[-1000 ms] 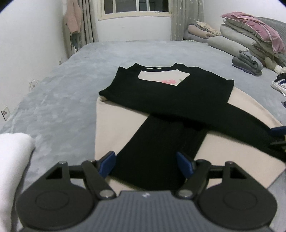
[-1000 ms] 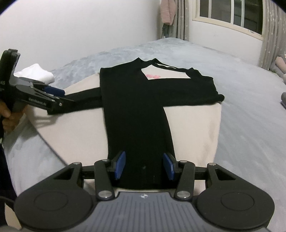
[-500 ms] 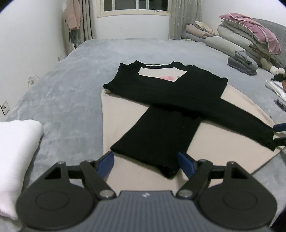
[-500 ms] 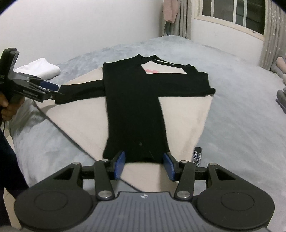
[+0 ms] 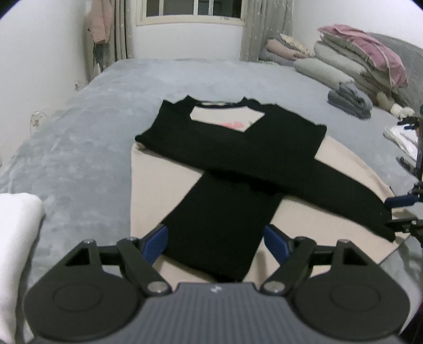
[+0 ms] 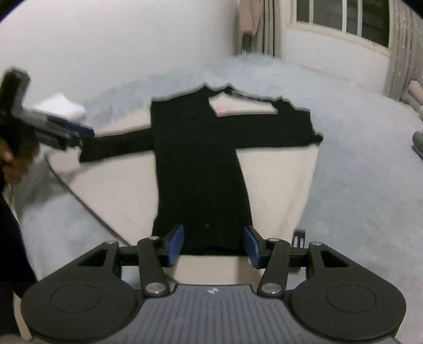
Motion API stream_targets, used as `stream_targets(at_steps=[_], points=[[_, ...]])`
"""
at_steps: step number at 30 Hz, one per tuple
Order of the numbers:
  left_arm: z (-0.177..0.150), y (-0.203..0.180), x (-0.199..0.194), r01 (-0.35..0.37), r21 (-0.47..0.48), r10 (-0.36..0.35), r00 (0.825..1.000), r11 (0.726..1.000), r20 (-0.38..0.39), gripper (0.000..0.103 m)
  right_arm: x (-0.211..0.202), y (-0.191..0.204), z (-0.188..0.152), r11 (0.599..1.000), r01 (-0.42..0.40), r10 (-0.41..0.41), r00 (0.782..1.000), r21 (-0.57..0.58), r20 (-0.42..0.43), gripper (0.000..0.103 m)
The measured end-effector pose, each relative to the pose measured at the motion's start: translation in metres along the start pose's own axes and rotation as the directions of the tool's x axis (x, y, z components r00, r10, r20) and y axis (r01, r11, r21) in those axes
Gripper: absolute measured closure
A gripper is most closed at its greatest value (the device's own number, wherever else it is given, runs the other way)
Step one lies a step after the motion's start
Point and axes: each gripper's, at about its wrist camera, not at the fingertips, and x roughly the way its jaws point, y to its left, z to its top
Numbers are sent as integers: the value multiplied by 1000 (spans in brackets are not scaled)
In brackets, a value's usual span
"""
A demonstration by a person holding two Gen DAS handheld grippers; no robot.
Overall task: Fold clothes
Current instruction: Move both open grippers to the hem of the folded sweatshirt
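Beside sleeve cuff (image 5: 380,225): bare bed (image 5: 79,148)

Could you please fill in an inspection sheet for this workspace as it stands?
Surface: grey bed, covered in a plush blanket.
Job's things: beige shirt lying flat, black sleeves folded across it.
Clutter: white cloth at the near edge; grey folded clothes; pillows.
Grippers: left gripper open at one cuff; right gripper open at the other cuff.
Cables: nothing seen.
Surroundings: window, curtains, white walls.
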Motion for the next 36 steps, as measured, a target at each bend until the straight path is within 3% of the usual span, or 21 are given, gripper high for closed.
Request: stream_targets(at_steps=[2,6,13,18,26,29,31,36], points=[[-2,3,3,-18,3,18,1000,1000,-4,24,0,-7,0,1000,6,-5,1000,19,-11,45],[-3,12,3,-17,-15,17,1000,1000,-13,24,-6,-22,-2,999,2,-1,1000,44,-21,45],[9,33,-1,-40,-91,41,999,995,9,23,-21,-35,4,989,-38,27,996,145,83,45],[10,48,7,-54,-154,51,998,987,-25,23,1,-37,3,991,63,-60,998,118,-29,45],[13,64,7,-77,-213,73,997,974,-23,26,-3,-49,4,982,88,-88,996,169,-8,45],[13,64,8,-73,-213,68,997,974,-26,31,1,-52,4,979,91,-89,996,180,-17,45],[12,63,9,-86,-208,81,996,974,-31,41,2,-51,4,981,79,-78,997,179,-14,46],[8,63,11,-107,-204,101,994,973,-39,53,2,-50,1,983,55,-53,998,176,-16,57]])
